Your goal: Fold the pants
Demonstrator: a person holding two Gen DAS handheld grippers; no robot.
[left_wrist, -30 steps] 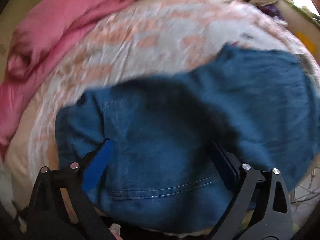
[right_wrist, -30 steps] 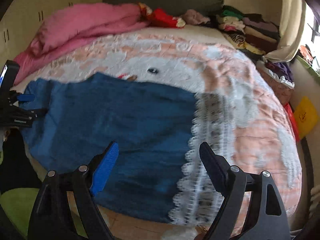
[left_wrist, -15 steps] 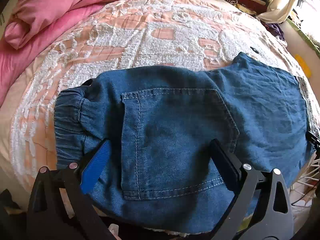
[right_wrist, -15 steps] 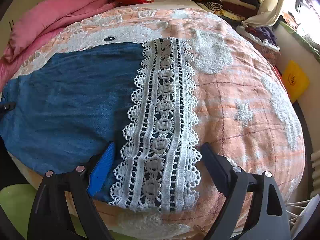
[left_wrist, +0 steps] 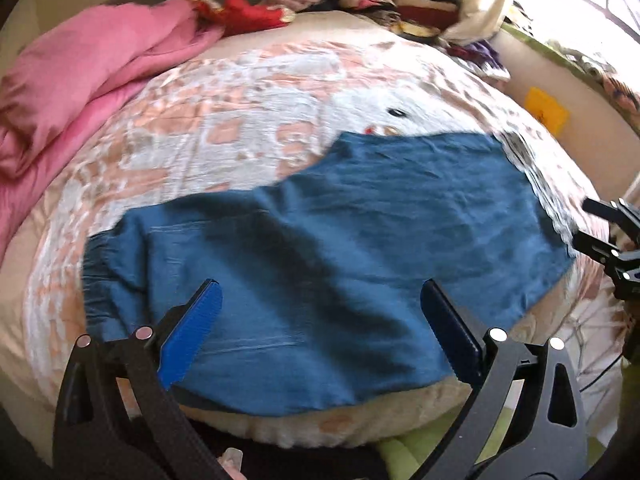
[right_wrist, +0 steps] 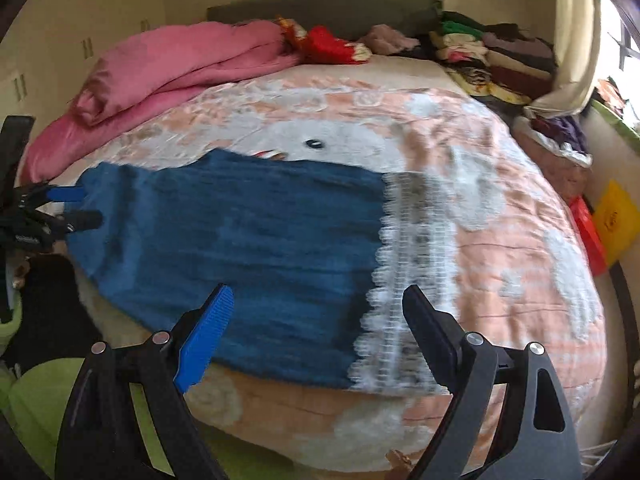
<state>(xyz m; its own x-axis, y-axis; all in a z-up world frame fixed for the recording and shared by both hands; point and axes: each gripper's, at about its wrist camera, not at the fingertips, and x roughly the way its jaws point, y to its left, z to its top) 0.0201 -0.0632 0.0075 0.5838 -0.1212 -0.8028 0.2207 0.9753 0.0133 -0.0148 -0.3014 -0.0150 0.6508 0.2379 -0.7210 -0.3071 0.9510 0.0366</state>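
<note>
**Two tongs spread wide above the denim**

Two grippers, both held clear of the cloth. Nearest in the left wrist view, the left gripper (left_wrist: 320, 304) has its black and blue-padded jaws spread apart, nothing between them, poised over the waist end of the blue denim pants with a white lace hem (left_wrist: 340, 248). In the right wrist view the right gripper (right_wrist: 318, 312) shows the same: jaws wide, pinching nothing, hovering over the hem end where the lace band (right_wrist: 404, 280) runs across the leg.

The pants lie flat and spread out along the near edge of the bed, waist toward the left gripper, lace toward the right. Under them is the peach and white textured bedspread (right_wrist: 500, 208), with a small dark button-like spot (right_wrist: 315, 143) just beyond the far edge of the denim.

Further back on the left, a rumpled pink quilt (right_wrist: 172, 64) is heaped along the bed's side. Beside it, a red and yellow cloth (right_wrist: 324, 44) lies against the dark headboard (right_wrist: 320, 8). At the far right, a stack of folded clothes (right_wrist: 496, 56) sits by the pale curtain (right_wrist: 572, 40), and a yellow bag (right_wrist: 614, 216) stands beside the bed.
</note>
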